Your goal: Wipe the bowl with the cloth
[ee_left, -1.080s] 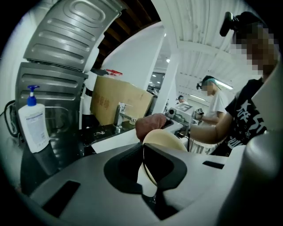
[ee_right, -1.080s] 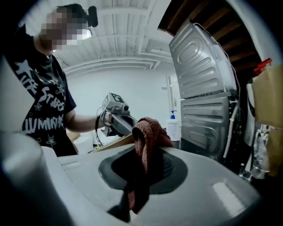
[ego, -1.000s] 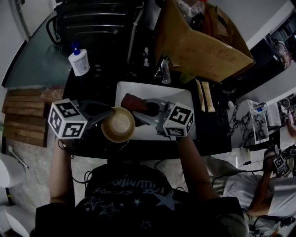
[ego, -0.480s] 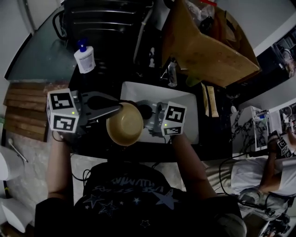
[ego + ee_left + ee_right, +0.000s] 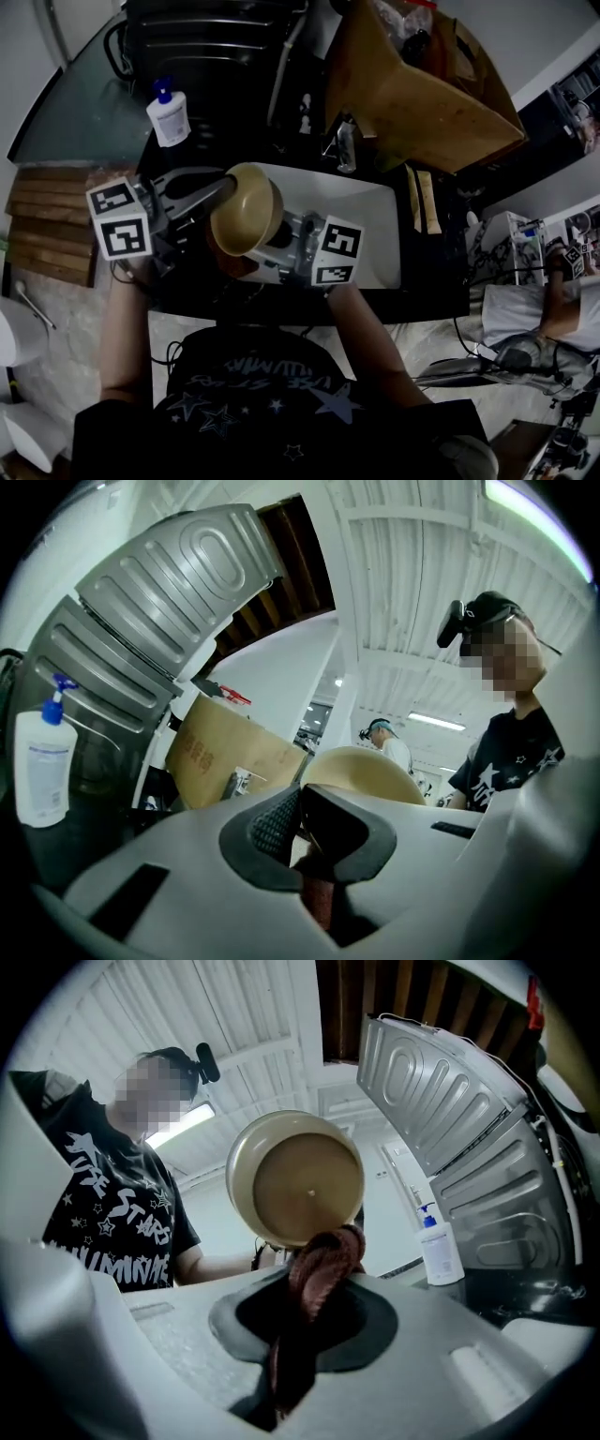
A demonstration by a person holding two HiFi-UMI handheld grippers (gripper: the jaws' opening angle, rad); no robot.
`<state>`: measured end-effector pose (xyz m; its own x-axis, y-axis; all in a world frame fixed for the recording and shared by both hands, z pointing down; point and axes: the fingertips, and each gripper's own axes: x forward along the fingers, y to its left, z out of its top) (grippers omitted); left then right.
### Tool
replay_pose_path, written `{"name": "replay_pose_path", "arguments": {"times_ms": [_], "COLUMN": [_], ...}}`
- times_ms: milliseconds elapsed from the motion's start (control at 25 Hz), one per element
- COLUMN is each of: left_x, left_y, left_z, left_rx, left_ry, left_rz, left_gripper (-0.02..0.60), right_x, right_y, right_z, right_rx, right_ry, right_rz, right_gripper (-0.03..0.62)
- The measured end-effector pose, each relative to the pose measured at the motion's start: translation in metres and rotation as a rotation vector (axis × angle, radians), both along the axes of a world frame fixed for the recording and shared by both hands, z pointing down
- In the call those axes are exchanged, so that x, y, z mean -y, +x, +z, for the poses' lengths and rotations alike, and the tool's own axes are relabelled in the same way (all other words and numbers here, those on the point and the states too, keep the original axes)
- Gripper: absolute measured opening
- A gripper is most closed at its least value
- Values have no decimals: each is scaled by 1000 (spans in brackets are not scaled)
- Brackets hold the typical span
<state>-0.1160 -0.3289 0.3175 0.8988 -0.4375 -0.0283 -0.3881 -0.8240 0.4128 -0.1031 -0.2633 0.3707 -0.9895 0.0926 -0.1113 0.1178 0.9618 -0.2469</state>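
Two grippers meet at the bowl (image 5: 246,211) over the near left end of a white tray (image 5: 366,225). The left gripper (image 5: 223,187) comes in from the left, and its jaws are closed tight on the bowl's rim. In the left gripper view (image 5: 300,822) the two pads sit pressed together with the tan bowl (image 5: 361,766) rising just beyond them. The bowl is off the tray and tipped well onto its side, not upright.

The right gripper (image 5: 261,261) reaches in from the right, lower than the bowl. Its jaws are clamped on a reddish-brown cloth (image 5: 323,1260), which bunches up out of the gripper (image 5: 314,1283) and hangs down behind the pads. The top of the bunch touches the bowl's lower edge (image 5: 298,1177). A round face of the bowl, with a small dot at its middle, is turned toward this gripper; I cannot tell whether that is the inside or the underside.

Beyond the tray on the dark counter stands a white pump bottle (image 5: 169,117) with a blue top, to the left. A brown cardboard box (image 5: 422,89) lies to the right of it. A ribbed grey metal panel (image 5: 169,583) rises behind the bottle. The person (image 5: 112,1213) holding the grippers wears a black T-shirt with white stars.
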Motion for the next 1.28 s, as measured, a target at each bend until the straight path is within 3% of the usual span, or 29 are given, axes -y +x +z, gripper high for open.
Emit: {"name": "replay_pose_path", "arguments": {"times_ms": [360, 520, 680, 880, 1280], "left_x": [19, 18, 13, 2, -9], "left_y": [-33, -47, -56, -57, -44], "left_z": [28, 48, 58, 63, 68], "left_rx": [124, 128, 107, 134, 111], "left_ry": [-8, -52, -78, -83, -101], "left_rz": [-226, -281, -288, -280, -201], "left_gripper": [20, 21, 20, 20, 20], "right_x": [-13, -4, 13, 39, 80], "right_y": [27, 42, 53, 60, 32], "right_z": [8, 6, 3, -1, 26], "right_rx": [-15, -16, -14, -6, -81], "right_ry": [-35, -26, -22, -31, -78], "right_rz": [31, 79, 139, 232, 374], "right_gripper": [58, 58, 58, 58, 58]}}
